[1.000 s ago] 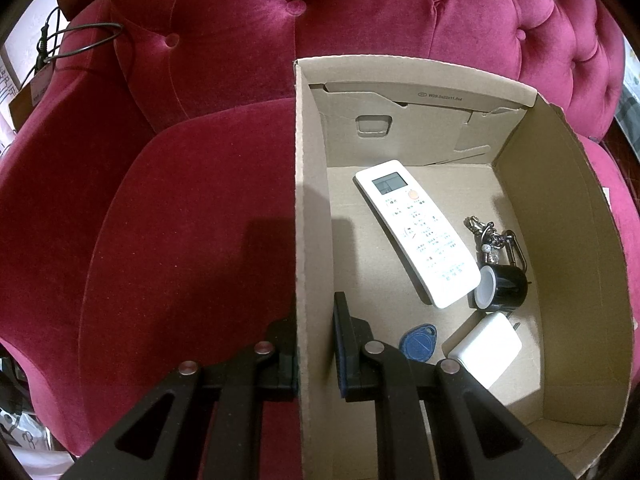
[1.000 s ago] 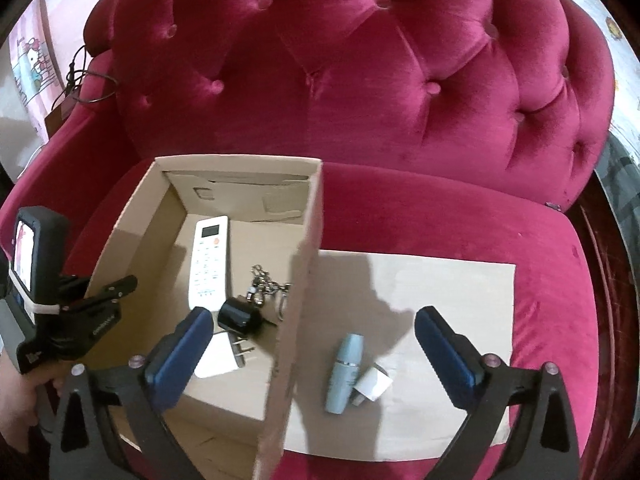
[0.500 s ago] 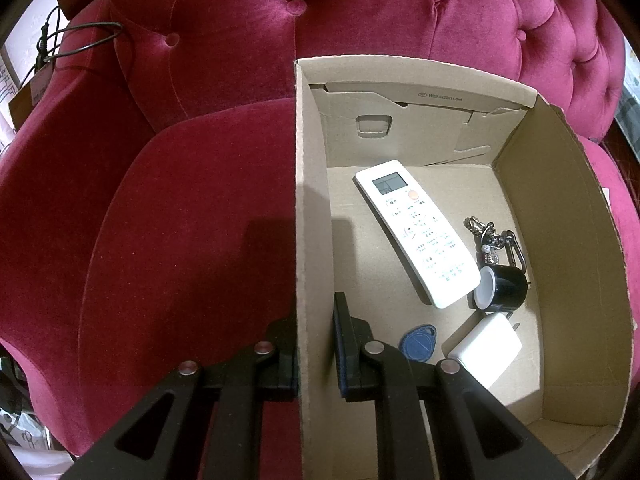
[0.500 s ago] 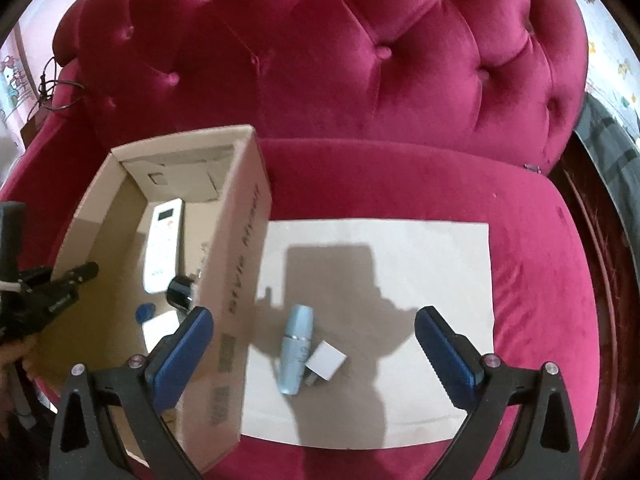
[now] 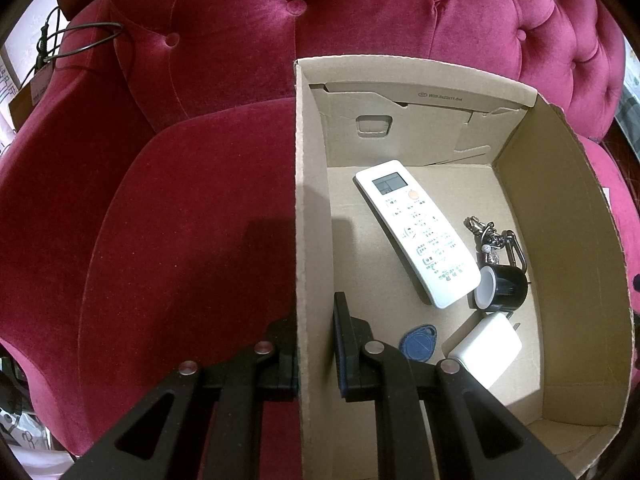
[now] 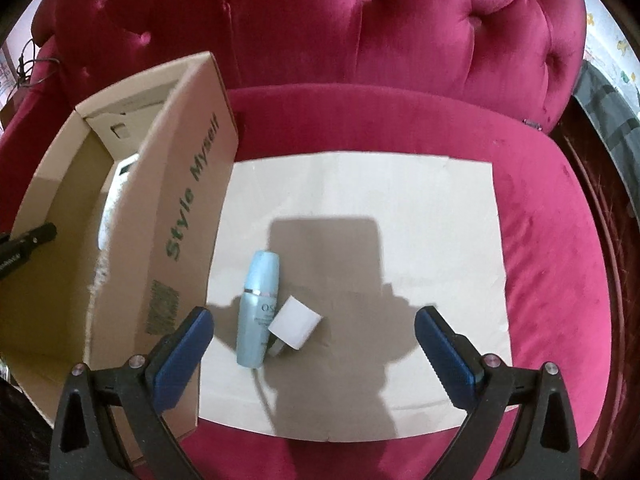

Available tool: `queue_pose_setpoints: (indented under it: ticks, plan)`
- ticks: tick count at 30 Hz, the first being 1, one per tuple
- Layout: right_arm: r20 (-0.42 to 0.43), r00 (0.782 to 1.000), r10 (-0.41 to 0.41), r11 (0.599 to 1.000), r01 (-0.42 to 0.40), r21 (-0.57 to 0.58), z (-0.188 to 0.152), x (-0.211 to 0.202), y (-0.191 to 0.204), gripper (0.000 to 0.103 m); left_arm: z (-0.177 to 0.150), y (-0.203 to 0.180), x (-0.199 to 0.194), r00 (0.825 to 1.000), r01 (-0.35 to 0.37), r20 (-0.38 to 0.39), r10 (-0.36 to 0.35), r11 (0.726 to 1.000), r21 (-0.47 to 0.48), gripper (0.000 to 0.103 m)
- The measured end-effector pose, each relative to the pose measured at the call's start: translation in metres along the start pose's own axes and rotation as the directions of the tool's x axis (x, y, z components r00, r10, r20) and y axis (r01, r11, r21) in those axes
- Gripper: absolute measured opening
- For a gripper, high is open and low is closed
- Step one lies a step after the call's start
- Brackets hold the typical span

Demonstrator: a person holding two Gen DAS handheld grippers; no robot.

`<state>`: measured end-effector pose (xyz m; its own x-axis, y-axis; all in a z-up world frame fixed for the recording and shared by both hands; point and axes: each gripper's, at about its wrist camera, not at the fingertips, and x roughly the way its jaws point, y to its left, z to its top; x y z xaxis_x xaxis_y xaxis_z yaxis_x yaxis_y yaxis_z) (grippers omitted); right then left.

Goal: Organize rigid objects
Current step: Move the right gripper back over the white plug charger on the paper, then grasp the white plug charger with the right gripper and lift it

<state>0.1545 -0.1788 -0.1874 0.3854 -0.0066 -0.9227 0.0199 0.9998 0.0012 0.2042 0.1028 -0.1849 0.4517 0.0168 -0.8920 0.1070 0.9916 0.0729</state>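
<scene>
My left gripper is shut on the left wall of a cardboard box, one finger inside and one outside. The box holds a white remote, a keyring, a black cylinder, a blue key fob and a white charger. My right gripper is open and empty above a light blue bottle and a white plug adapter, which lie touching on a pale sheet right of the box.
All rests on a red tufted sofa with a high back. The sofa's right arm and a dark wooden edge bound the right side. A cable lies on the left armrest.
My right gripper has moved to the right, from over the box to over the sheet with the bottle and adapter. The left gripper and the box have not moved.
</scene>
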Motion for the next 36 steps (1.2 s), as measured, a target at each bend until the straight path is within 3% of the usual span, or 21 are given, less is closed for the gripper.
queue_pose_setpoints:
  ticks: [3, 7, 11, 13, 21, 24, 36]
  plan:
    - [-0.018, 1.0, 0.009, 1.0, -0.009, 0.011, -0.003, 0.008, -0.003, 0.098, 0.0, 0.0, 0.0, 1.0, -0.001, 0.0, 0.001, 1.0, 0.0, 0.014]
    - [-0.044, 0.999, 0.008, 1.0, -0.008, 0.014, -0.006, 0.018, -0.006, 0.077, 0.0, 0.0, 0.0, 1.0, -0.002, -0.001, 0.002, 1.0, 0.001, 0.014]
    - [-0.062, 0.997, 0.036, 0.999, -0.036, 0.017, -0.008, 0.025, -0.006, 0.073, 0.0, 0.0, 0.001, 1.0, -0.003, 0.0, 0.003, 1.0, 0.001, 0.014]
    - [-0.069, 0.996, 0.047, 0.999, -0.047, 0.014, -0.009, 0.028, -0.005, 0.064, 0.0, -0.001, 0.0, 1.0, -0.004, 0.0, 0.004, 1.0, 0.003, 0.014]
    - [-0.084, 0.995, 0.062, 0.998, -0.061, 0.014, -0.007, 0.04, -0.007, 0.058, 0.0, -0.001, 0.0, 1.0, -0.006, 0.0, 0.006, 1.0, 0.005, 0.014]
    - [-0.098, 0.992, 0.083, 0.997, -0.082, 0.015, -0.007, 0.046, -0.006, 0.041, 0.0, -0.002, 0.001, 1.0, -0.008, 0.0, 0.008, 1.0, 0.006, 0.014]
    - [-0.079, 0.993, 0.084, 0.996, -0.083, 0.013, -0.006, 0.046, -0.004, 0.032, 0.0, -0.003, 0.001, 1.0, -0.01, 0.0, 0.01, 1.0, 0.007, 0.014]
